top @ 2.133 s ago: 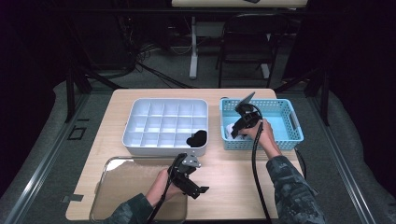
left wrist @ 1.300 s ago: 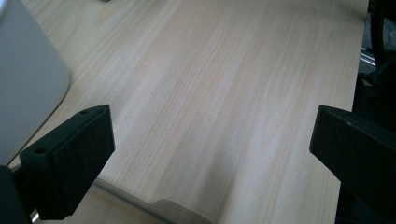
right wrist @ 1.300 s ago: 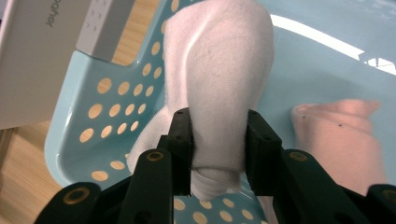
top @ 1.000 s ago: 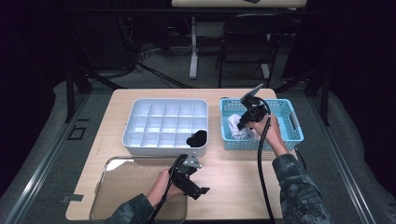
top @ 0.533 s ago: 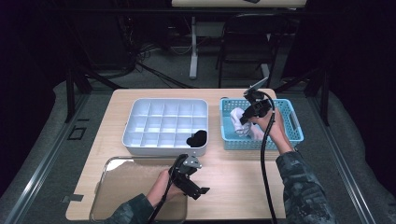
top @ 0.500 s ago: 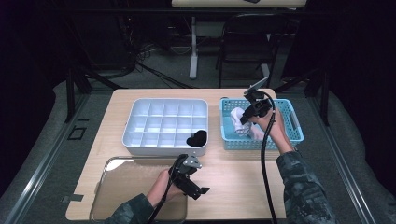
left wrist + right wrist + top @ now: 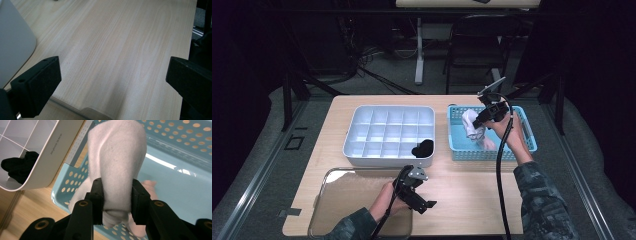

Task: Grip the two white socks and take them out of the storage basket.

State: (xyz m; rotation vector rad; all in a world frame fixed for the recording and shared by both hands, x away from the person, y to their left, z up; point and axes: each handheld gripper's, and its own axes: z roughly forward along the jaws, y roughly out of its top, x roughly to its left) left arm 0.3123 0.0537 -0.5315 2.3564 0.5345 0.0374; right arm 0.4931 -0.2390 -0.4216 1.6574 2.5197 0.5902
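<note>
My right gripper [image 7: 479, 119] [image 7: 117, 202] is shut on a white sock [image 7: 471, 125] [image 7: 117, 160] and holds it above the blue perforated basket [image 7: 526, 131] [image 7: 175, 152]. The sock hangs over the basket's left half. A pale pink item [image 7: 488, 145] [image 7: 150, 185] lies on the basket floor beneath. A black sock [image 7: 423, 148] [image 7: 18, 167] rests in the front right compartment of the white divided tray [image 7: 377, 129] [image 7: 53, 151]. My left gripper [image 7: 419, 197] [image 7: 112, 82] stands open with nothing between its jaws, low over the bare wooden table near a clear lid [image 7: 347, 192].
The clear lid lies flat at the table's [image 7: 462, 190] front left, with its rim [image 7: 82, 110] just under my left gripper. The divided tray sits in the middle, the basket to its right. A chair and desk legs stand beyond the far edge.
My right gripper has risen out of the basket with the white sock in its jaws. The left gripper has stayed where it was.
</note>
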